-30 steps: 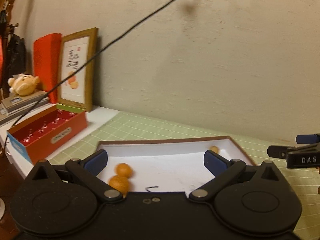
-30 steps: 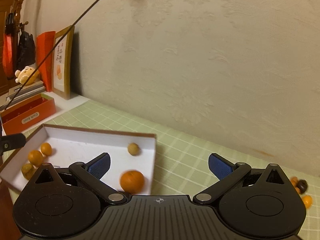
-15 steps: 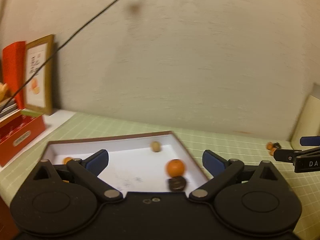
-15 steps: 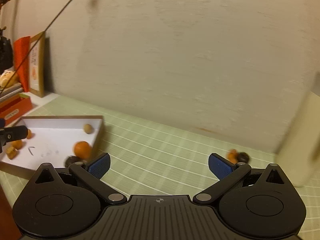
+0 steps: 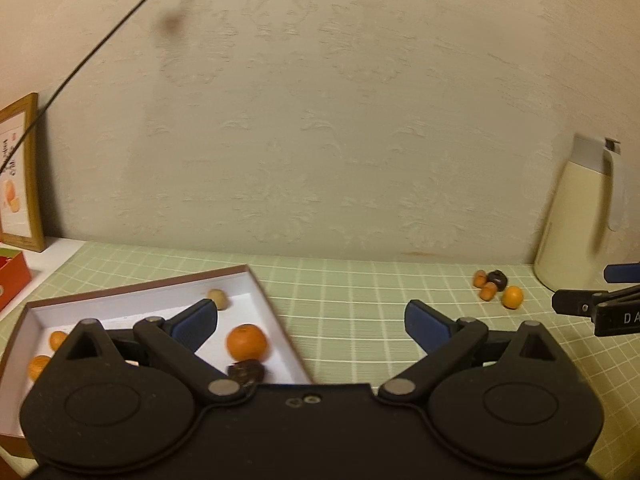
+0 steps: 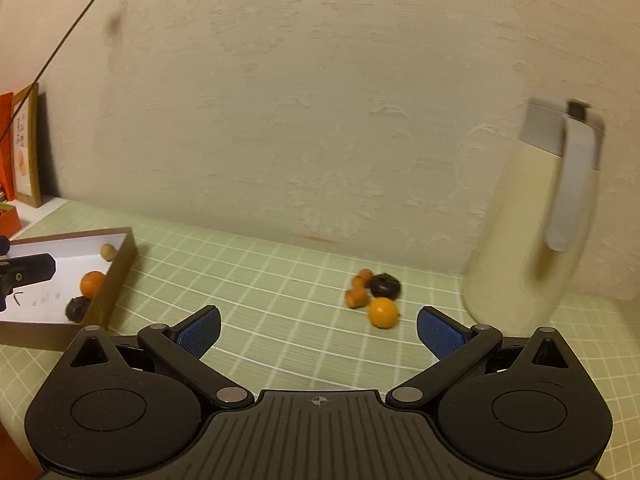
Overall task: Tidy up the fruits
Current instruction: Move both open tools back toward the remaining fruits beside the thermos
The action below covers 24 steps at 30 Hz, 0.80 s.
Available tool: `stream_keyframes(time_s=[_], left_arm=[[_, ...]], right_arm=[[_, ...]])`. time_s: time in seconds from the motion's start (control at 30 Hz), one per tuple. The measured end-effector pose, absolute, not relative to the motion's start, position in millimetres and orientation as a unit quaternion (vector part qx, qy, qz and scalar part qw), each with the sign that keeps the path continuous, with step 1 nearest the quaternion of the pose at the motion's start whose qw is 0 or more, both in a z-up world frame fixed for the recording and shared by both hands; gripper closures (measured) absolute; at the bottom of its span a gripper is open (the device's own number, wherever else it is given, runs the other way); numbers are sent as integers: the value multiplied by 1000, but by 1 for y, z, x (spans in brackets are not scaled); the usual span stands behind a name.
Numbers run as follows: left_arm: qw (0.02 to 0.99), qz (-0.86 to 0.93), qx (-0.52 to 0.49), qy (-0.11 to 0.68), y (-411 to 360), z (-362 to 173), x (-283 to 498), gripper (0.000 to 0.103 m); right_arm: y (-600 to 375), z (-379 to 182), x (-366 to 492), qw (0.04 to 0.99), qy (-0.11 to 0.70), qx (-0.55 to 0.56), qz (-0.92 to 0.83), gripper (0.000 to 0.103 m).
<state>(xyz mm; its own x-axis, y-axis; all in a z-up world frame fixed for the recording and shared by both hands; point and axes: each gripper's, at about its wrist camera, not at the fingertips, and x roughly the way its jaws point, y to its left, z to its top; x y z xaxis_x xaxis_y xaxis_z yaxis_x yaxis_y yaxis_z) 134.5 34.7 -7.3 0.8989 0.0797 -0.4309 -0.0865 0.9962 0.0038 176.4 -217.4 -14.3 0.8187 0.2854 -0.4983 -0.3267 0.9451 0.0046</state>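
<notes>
A shallow white box (image 5: 120,304) with brown sides lies on the green checked mat at the left. In it are an orange (image 5: 246,342), a dark fruit (image 5: 246,372), a pale nut-like fruit (image 5: 218,298) and small orange fruits (image 5: 58,340). My left gripper (image 5: 311,322) hangs open and empty over the box's right edge. A loose cluster lies on the mat by the jug: a small orange (image 6: 383,312), a dark fruit (image 6: 385,285) and brown fruits (image 6: 357,297). My right gripper (image 6: 318,330) is open and empty, just short of that cluster.
A cream jug (image 6: 536,232) with a grey handle stands at the right against the wall. A framed picture (image 5: 18,176) and a red box (image 5: 12,280) sit at the far left. A black cable (image 5: 88,56) slants across the wall. Bare mat lies between box and cluster.
Both views have swung to the right: the box slid leftward in frame, and the jug and loose fruit cluster came into view. Both grippers stayed open.
</notes>
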Motion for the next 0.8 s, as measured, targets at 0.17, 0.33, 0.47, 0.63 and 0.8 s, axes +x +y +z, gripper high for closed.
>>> stream_keyframes(time_s=[0.17, 0.33, 0.47, 0.63, 0.8], left_arm=[[974, 29, -3, 225, 19, -12, 141, 10], [974, 13, 2, 228, 2, -16, 150, 10], [973, -6, 11, 230, -17, -22, 162, 10], [971, -30, 20, 235, -49, -33, 182, 12], [970, -44, 23, 237, -83, -44, 204, 11]], right_arm=[[-235, -16, 173, 956, 255, -37, 144, 0], [-255, -21, 169, 957, 258, -33, 125, 0], [-274, -25, 167, 959, 261, -32, 107, 0], [-303, -29, 169, 963, 260, -20, 68, 0], [-331, -35, 175, 964, 263, -8, 28, 0]])
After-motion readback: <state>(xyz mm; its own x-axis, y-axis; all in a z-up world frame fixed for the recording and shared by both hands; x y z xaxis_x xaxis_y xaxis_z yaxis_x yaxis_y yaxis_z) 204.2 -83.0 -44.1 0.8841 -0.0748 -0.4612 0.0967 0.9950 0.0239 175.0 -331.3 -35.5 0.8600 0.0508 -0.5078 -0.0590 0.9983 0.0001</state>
